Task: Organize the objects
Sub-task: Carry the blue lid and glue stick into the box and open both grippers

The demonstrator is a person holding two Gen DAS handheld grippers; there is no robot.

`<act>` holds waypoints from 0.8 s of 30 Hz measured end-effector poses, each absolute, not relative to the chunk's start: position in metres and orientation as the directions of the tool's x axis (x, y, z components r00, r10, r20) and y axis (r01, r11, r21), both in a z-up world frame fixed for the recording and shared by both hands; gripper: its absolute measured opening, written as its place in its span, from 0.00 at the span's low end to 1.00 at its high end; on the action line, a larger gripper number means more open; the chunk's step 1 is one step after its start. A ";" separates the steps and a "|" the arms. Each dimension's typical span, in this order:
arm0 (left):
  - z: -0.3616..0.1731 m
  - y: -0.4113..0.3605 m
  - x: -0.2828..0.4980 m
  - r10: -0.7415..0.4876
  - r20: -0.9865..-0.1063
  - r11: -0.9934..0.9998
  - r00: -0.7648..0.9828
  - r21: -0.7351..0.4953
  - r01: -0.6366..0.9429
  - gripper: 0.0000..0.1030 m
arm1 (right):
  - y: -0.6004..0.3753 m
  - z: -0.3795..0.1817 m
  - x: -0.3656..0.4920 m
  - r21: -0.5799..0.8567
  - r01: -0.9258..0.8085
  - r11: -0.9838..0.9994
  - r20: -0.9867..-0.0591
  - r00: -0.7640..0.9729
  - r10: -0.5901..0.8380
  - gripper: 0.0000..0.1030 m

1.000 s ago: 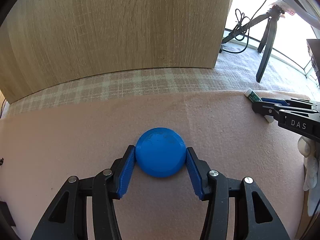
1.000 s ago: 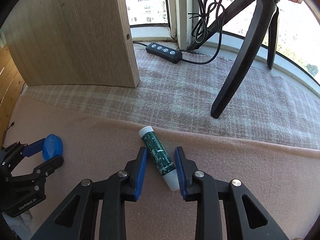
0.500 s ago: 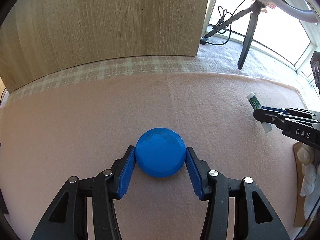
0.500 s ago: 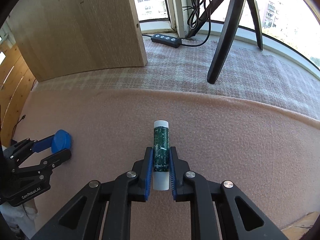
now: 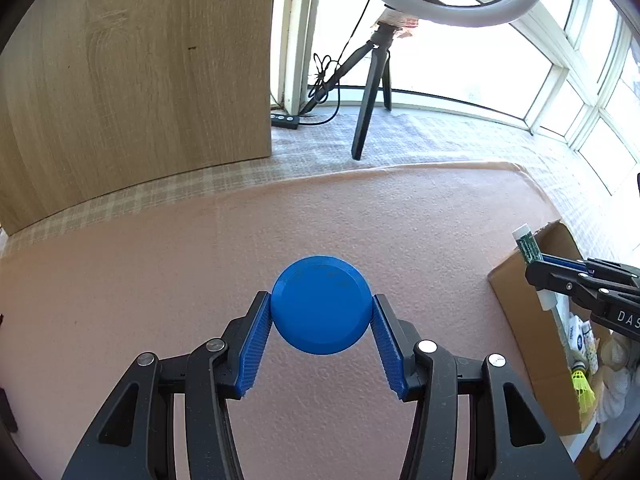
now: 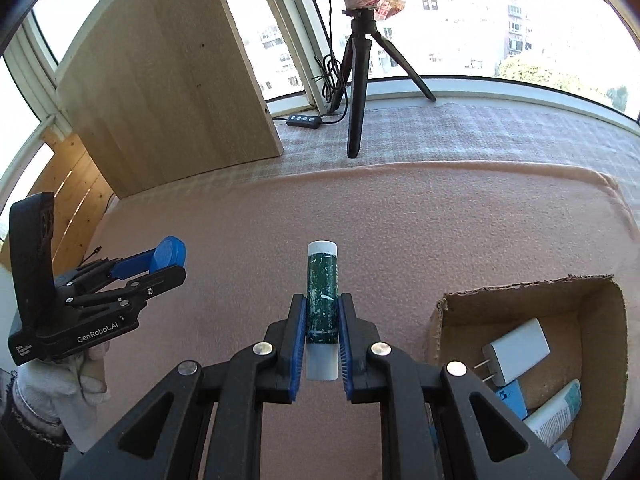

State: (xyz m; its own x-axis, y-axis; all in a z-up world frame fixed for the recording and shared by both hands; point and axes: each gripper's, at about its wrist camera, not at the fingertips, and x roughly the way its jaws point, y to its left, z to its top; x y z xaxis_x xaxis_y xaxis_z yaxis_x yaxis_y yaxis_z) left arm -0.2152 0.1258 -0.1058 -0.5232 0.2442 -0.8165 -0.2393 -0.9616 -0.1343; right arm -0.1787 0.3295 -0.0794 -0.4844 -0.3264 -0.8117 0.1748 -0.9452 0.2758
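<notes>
The round, flat blue plastic lid [image 5: 320, 310] is clamped between the ribbed blue pads of the left gripper [image 5: 320, 328], one pad bearing on each side of its rim, and it is carried clear above the pink fleece blanket [image 5: 200, 264]. In the right wrist view the same lid [image 6: 170, 255] is seen edge-on at the tip of the left gripper [image 6: 160, 266], well to the left of the right gripper [image 6: 322, 328]. The right gripper is closed narrowly on a slim green cylindrical tube with white ends [image 6: 322, 300]; its jaws were closing within the last second and now grip the tube at mid-length, with the tube aligned along the fingers and its far white end projecting forward. An open brown cardboard box [image 6: 520, 286] is located just right of the right gripper, at the blanket's right edge. Inside the box, a white wall charger with two prongs [image 6: 516, 350] and a white squeeze tube with teal print [image 6: 556, 410] are seen. Behind the blanket, a light wooden panel [image 6: 160, 92] and a black tripod [image 6: 358, 80] stand on a checked cloth [image 6: 480, 136] before the windows.
</notes>
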 end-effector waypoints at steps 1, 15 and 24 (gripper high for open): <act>-0.106 0.139 -0.214 0.257 -0.814 -0.957 -0.521 -0.137 -0.257 0.52 | 0.338 -0.077 -0.172 0.273 0.159 -0.949 -0.809 -0.495 -0.316 0.13; -0.081 0.304 -0.198 0.414 -0.799 -0.849 -0.437 -0.165 -0.502 0.52 | 0.465 -0.060 -0.081 0.231 -0.078 -0.970 -0.812 -0.565 -0.148 0.13; -0.092 0.384 -0.202 0.443 -0.819 -0.793 -0.364 -0.170 -0.585 0.52 | 0.485 -0.072 -0.052 0.250 -0.100 -0.963 -0.822 -0.547 -0.157 0.13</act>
